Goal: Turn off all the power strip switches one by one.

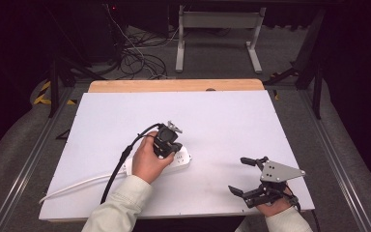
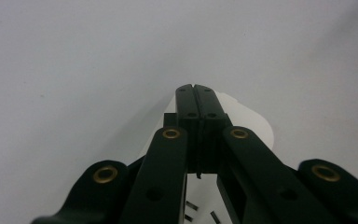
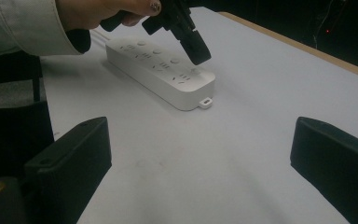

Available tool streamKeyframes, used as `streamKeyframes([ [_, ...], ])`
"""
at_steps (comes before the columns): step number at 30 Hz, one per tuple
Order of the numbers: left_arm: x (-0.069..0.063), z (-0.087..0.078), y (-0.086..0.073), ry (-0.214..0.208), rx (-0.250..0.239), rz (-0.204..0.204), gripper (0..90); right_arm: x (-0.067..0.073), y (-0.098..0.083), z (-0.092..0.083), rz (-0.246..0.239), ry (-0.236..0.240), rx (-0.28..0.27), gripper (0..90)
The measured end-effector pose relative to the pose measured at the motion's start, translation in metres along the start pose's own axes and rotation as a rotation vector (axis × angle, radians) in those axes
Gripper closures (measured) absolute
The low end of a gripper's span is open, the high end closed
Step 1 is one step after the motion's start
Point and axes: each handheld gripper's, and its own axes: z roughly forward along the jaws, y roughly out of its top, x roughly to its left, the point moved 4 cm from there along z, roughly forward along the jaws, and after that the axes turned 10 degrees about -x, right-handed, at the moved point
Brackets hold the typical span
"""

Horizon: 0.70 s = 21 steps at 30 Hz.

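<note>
Now | left gripper closed above power strip | right gripper open

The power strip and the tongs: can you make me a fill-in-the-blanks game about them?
1. The power strip on the table is coloured ____.
2. The left tongs, jaws pressed together with nothing between them, hang just above the strip's ____ face.
3. The right tongs near the table's front edge have jaws that are ____.
4. The cable from the strip trails toward the table's ____ edge in the high view.

Missing words: white; top; open; left
</note>
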Motion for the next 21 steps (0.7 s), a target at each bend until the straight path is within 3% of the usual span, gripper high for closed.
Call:
streamKeyframes([
  [16,-0.0018,0.0068,-0.0051,0.02,0.012,0.012,90.0,0.0006,0.0001,-0.0002,-0.003,-0.001,0.001,5.7],
  [21,-0.0003,0.0058,-0.0072,0.008,0.002,-0.004,90.0,0.0008,0.0003,-0.0001,-0.004,-0.001,0.001,5.7],
])
